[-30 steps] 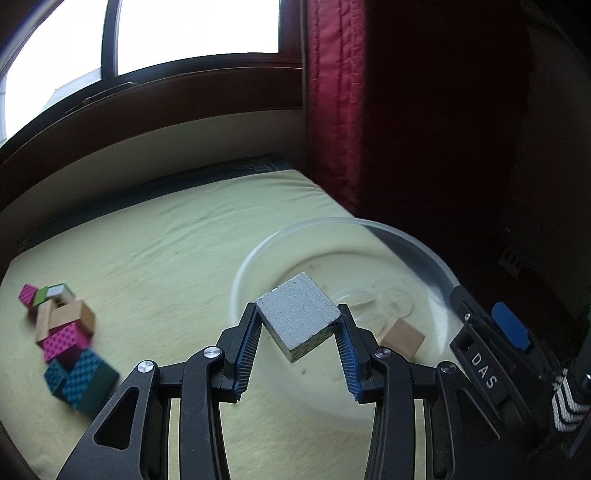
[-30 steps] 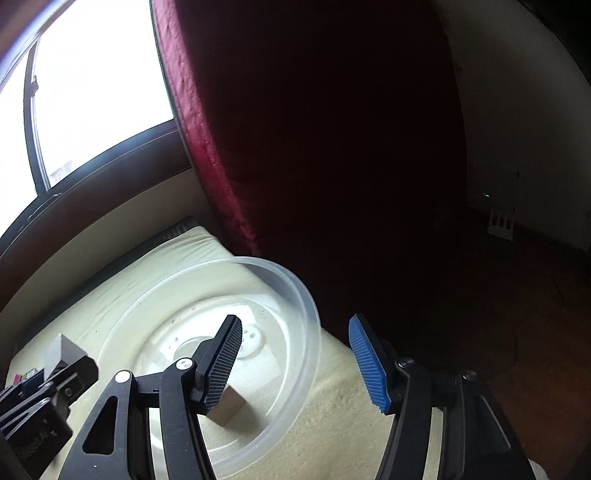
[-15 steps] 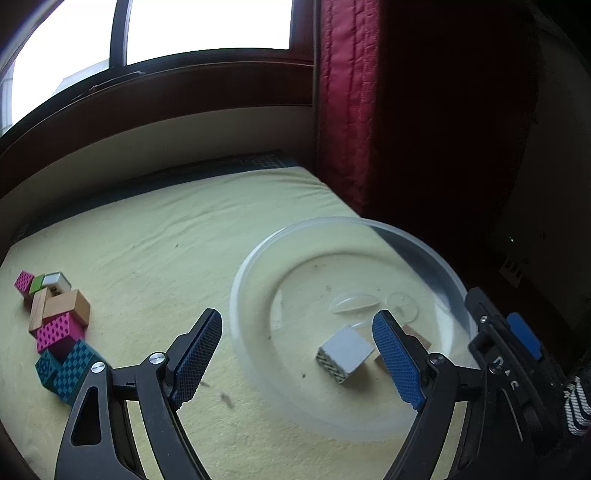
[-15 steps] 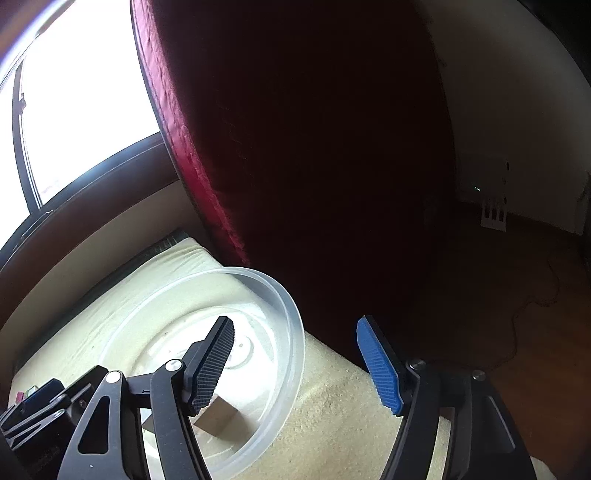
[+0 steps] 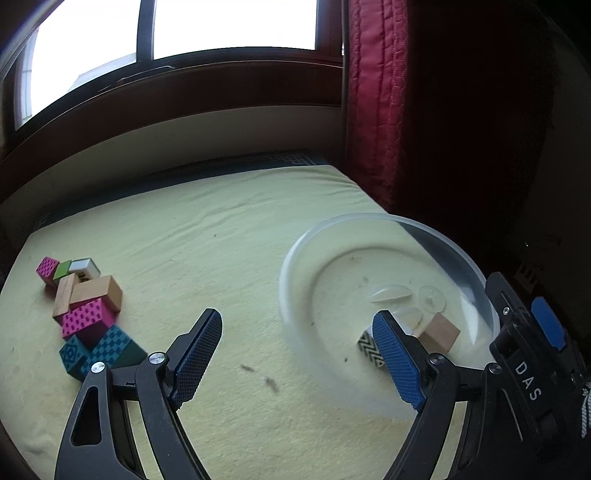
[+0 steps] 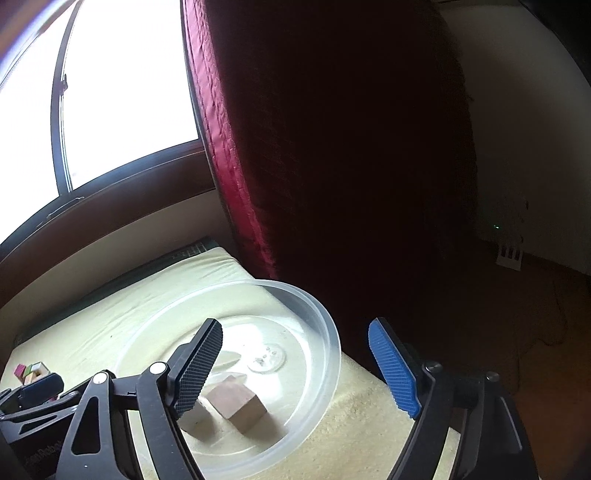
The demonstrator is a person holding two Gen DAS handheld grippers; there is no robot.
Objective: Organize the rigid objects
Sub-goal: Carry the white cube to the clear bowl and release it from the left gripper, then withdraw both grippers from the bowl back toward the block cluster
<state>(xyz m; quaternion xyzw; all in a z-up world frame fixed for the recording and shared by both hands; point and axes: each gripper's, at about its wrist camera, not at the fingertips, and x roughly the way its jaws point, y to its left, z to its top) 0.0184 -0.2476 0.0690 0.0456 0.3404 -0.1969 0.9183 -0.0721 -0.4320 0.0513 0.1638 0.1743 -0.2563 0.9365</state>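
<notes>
Seen from the left wrist, far left on a pale yellow-green padded surface [image 5: 229, 221]: a cluster of patterned blocks [image 5: 86, 314] touching one another. Farthest back, a pink dotted cube [image 5: 47, 268], a green cube [image 5: 62, 269] and a white cube [image 5: 85, 268] in a row. Nearer, two plain wooden blocks [image 5: 96, 293], then a pink dotted block [image 5: 86, 323], then teal checkered blocks [image 5: 98, 354] closest to the camera.

Centre foreground: left gripper [image 5: 295, 360], jaws spread wide, nothing between them but bare surface and the near rim of the bowl. Blue ribbed pad [image 5: 397, 363] on the right-hand finger, a darker one on the left-hand finger.

Right of centre: clear round plastic bowl [image 5: 295, 258] resting on the surface near its right edge. Inside, a white block with a black zigzag face [image 5: 370, 352], partly hidden behind the right-hand finger, and just beside it a plain wooden cube [image 5: 439, 332]. Whether the two touch, impossible to tell.

Far right: part of the right gripper's black body marked DAS, beside the bowl. Behind, a dark red curtain [image 5: 373, 110] and a bright window [image 5: 236, 26].

Seen from the right wrist: right gripper [image 6: 295, 365], jaws opening, nothing pinched. Same bowl [image 6: 325, 332] lower left, wooden cube [image 6: 240, 402] inside it, the other block mostly hidden behind the left-hand finger. Curtain [image 6: 236, 166] filling the middle and right.
</notes>
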